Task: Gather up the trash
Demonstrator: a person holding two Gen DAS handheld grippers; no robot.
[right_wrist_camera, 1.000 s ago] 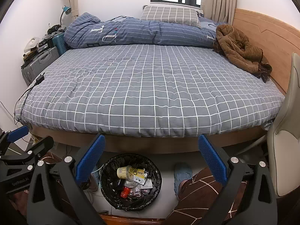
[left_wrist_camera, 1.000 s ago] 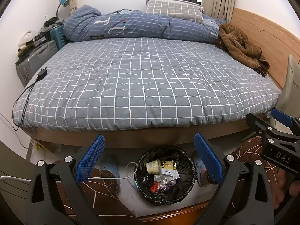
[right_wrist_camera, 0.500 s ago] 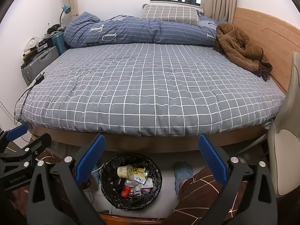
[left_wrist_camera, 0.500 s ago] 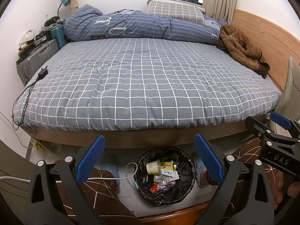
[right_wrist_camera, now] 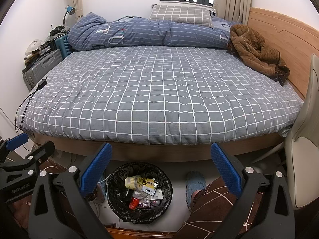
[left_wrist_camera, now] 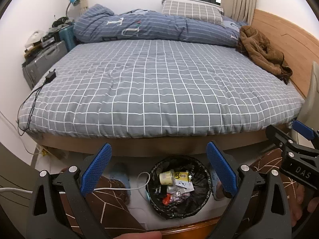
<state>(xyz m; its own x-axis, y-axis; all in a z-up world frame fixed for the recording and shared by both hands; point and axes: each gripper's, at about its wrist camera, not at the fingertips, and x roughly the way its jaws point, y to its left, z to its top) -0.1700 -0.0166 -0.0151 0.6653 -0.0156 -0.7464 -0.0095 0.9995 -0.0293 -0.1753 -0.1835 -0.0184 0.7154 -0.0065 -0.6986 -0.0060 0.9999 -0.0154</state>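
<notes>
Two hand-held grippers frame the lower edge of each view, both spread wide and holding nothing: the left hand-held gripper [left_wrist_camera: 158,167] and the right hand-held gripper [right_wrist_camera: 160,169], each with ribbed blue pads on black plastic arms. Low in the frame between the pads stands a round trash bin [left_wrist_camera: 203,203] lined with crinkled black film, holding a pale cup [right_wrist_camera: 132,182], wrappers and a red scrap. Above it spreads the bed [right_wrist_camera: 159,91] with its grey checked quilt.

right tongs [right_wrist_camera: 159,167]: spread wide, empty | trash bin [right_wrist_camera: 115,199]: on floor below, holding wrappers | bed [right_wrist_camera: 159,91] behind
</notes>
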